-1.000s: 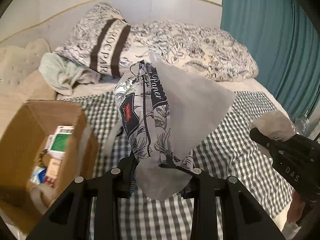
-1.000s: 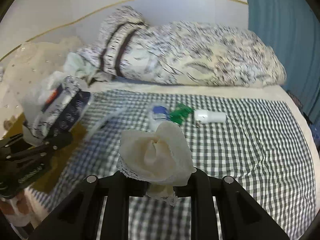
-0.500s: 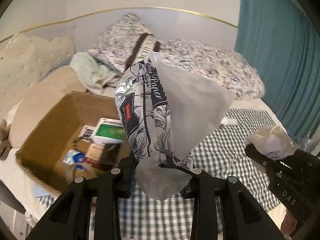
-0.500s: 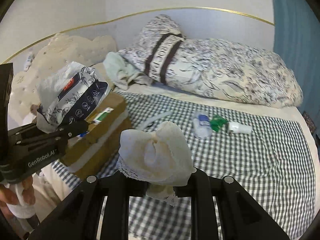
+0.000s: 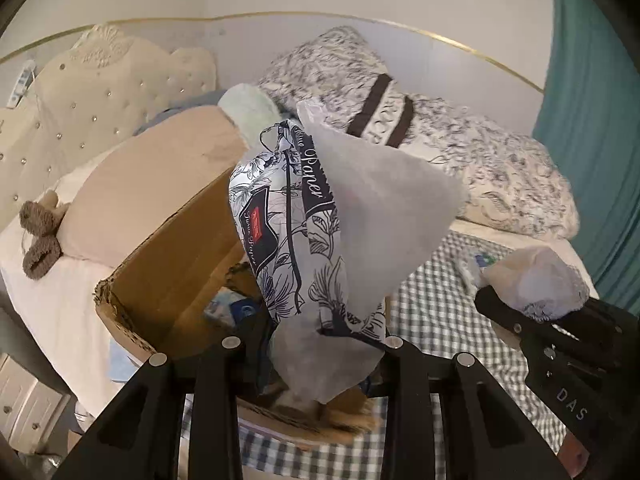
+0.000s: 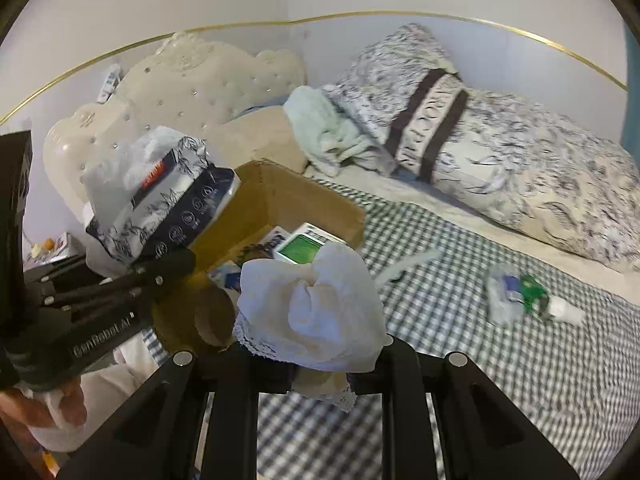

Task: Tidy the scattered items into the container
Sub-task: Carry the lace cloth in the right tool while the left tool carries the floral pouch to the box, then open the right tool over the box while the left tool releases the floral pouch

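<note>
The cardboard box (image 6: 280, 200) sat open on the checked bedspread (image 6: 500, 360), and everything here is placed against it. The left gripper (image 5: 320, 344) was clamped on a soft pack of tissue paper (image 5: 304, 232) — floral wrap, a loose white sheet sticking out of the top — and held it directly above the box's open mouth, clear of the walls. The right gripper (image 6: 320, 364) was pinched tight on a cream lace-edged cloth (image 6: 312, 312), bunched into a ball, hanging at the box's near right corner, just beside the rim and over it in part. Inside the box lay a green-and-white carton (image 6: 308, 244), with smaller blue-printed packets (image 5: 230, 308) beside it on the floor. Well to the right of the box, still out on the bedspread, lay a cluster — a crumpled clear wrapper (image 6: 504, 296), a green piece (image 6: 532, 288) and a small white bottle (image 6: 564, 312) touching or nearly so. Nearer the box, a pale strip (image 6: 408, 264) lay off its right wall. Behind the box rested patterned pillows (image 6: 500, 152).
</note>
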